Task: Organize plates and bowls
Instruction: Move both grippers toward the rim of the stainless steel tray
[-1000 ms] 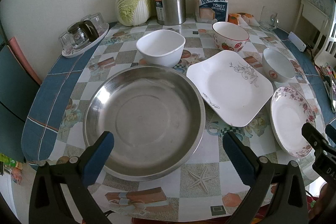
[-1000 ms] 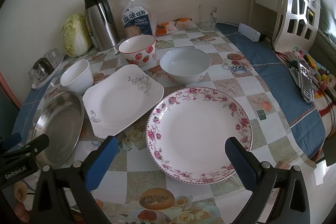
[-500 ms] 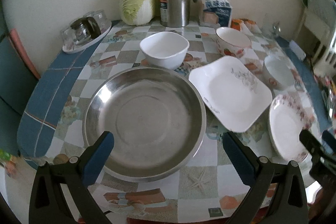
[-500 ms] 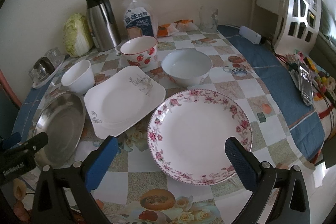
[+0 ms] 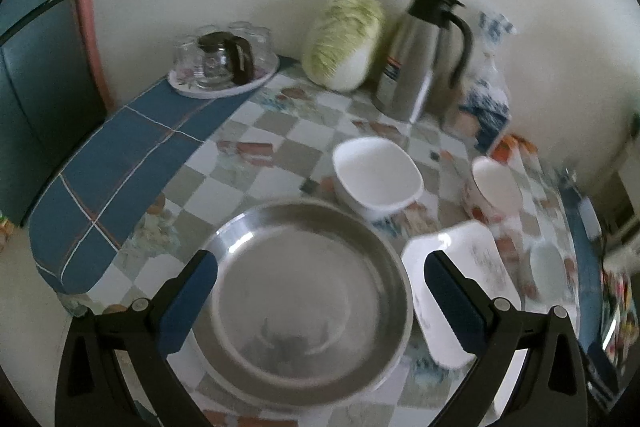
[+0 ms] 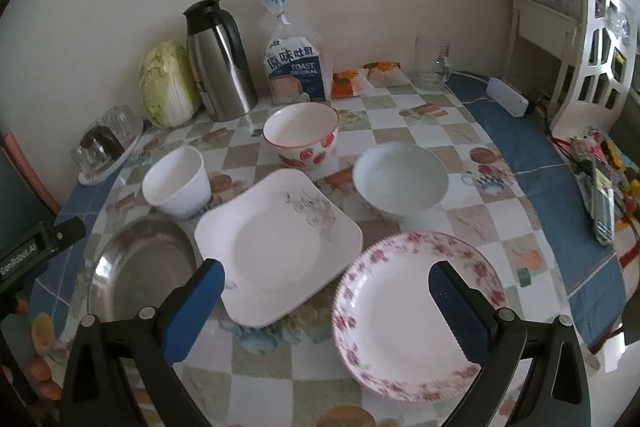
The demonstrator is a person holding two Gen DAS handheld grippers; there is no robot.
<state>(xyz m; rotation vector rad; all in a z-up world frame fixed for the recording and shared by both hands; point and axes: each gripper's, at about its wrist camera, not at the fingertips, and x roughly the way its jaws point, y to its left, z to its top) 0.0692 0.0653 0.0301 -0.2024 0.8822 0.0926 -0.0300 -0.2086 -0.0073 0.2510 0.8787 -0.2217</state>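
Left wrist view: left gripper (image 5: pixel 320 291) spread wide and empty directly above steel pan (image 5: pixel 304 303) at table's (image 5: pixel 256 183) near edge, square plate (image 5: pixel 464 291) just right; right gripper (image 6: pixel 326 293), also wide, straddled square plate and floral plate (image 6: pixel 416 315).

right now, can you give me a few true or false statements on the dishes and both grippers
1. The left gripper is open and empty. True.
2. The steel pan holds a bowl. False: it is empty.
3. The square plate lies between the steel pan and the floral plate. True.
4. The right gripper is shut on the floral plate. False: it is open, holding nothing.
5. The strawberry bowl is stacked in the white bowl. False: they stand apart.
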